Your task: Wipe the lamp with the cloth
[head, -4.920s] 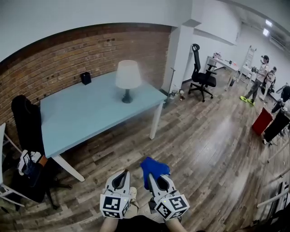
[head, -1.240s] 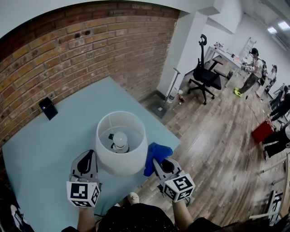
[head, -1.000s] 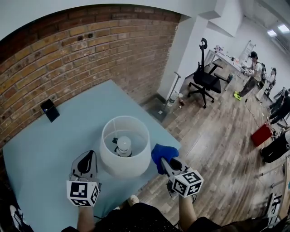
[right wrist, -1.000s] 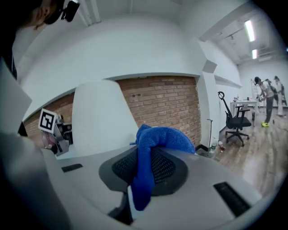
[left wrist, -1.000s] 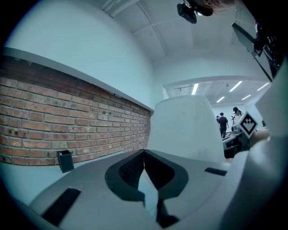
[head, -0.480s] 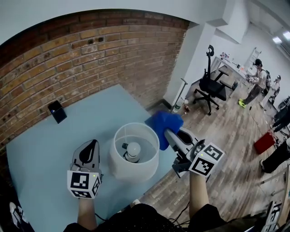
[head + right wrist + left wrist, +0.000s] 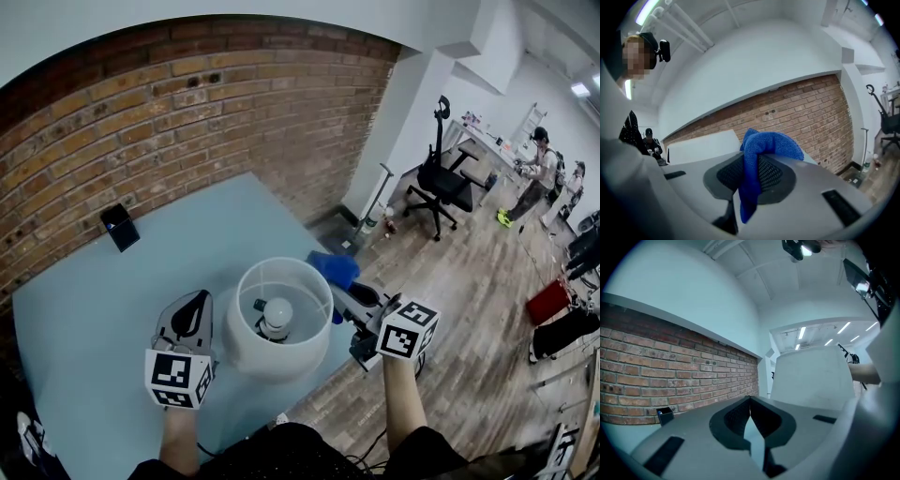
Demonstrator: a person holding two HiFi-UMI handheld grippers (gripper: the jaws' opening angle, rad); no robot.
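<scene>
As the cloth [image 7: 331,269] comes down from the rim, the right claw [image 7: 343,285] holds it pinched at the lamp [image 7: 272,352] shade's side.
The lamp stands just left of that claw. The left claw [image 7: 198,302], closed on nothing, waits beside the shade. Wiping looks about to begin.

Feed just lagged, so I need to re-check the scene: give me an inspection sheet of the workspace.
Surface: light blue table against brick wall.
Job's things: white lamp upright near table's edge; blue cloth beside its right rim, contact unclear.
Clutter: small black box near the wall.
Grippers: left gripper shut, empty, left of lamp; right gripper shut on cloth.
Cables: nothing seen.
Surroundings: wood floor, office chair, people far right.
</scene>
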